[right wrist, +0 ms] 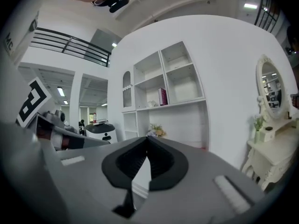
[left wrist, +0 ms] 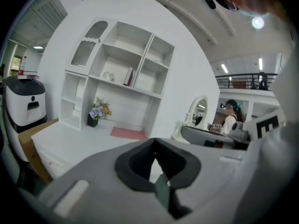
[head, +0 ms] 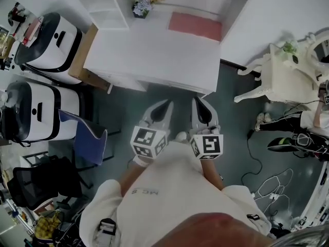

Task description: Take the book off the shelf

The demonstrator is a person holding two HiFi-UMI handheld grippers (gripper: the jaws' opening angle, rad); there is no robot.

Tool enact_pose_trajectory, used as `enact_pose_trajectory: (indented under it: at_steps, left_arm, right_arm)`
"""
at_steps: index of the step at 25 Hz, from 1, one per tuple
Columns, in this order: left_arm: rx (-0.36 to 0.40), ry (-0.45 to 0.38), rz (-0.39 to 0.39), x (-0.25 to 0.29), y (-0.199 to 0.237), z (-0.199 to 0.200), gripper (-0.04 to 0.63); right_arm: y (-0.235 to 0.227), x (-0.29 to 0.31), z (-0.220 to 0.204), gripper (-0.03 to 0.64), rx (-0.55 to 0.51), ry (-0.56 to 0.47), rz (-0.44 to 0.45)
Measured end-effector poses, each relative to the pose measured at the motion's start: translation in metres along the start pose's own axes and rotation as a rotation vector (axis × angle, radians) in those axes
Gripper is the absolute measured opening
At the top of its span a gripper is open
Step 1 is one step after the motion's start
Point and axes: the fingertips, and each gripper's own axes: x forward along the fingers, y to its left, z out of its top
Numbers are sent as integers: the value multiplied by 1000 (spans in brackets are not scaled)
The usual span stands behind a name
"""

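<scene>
grey jaws of left gripper (left wrist: 155, 141) and right gripper (right wrist: 147, 138) closed, empty; slim book (right wrist: 163, 96) upright on shelf (right wrist: 187, 101).

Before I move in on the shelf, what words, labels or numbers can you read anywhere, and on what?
"MC": on the person's white shirt in the head view; the letters after it are too blurred to read.
"MC": on the white sleeve at the edge of the right gripper view.
Book on the shelf: spine print too small to read.
Marker cubes: black-and-white square patterns only, no words.
</scene>
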Motion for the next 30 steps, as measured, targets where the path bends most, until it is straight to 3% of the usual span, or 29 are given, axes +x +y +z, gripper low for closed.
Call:
enact_pose_trajectory:
  at_steps: [7, 17, 30]
  left_arm:
    - [-12, 10, 41, 16, -41, -20, 0]
    - [-12, 27, 55, 59, -13, -5, 0]
    - [20, -8, -11, 166, 85, 102, 0]
  right_arm:
    - [-50, -18, -10, -3, 24, 11, 8]
    - [-62, 21, 9, -3, 58, -20, 60]
    - [-107, 177, 56, -3, 49, -37, -25]
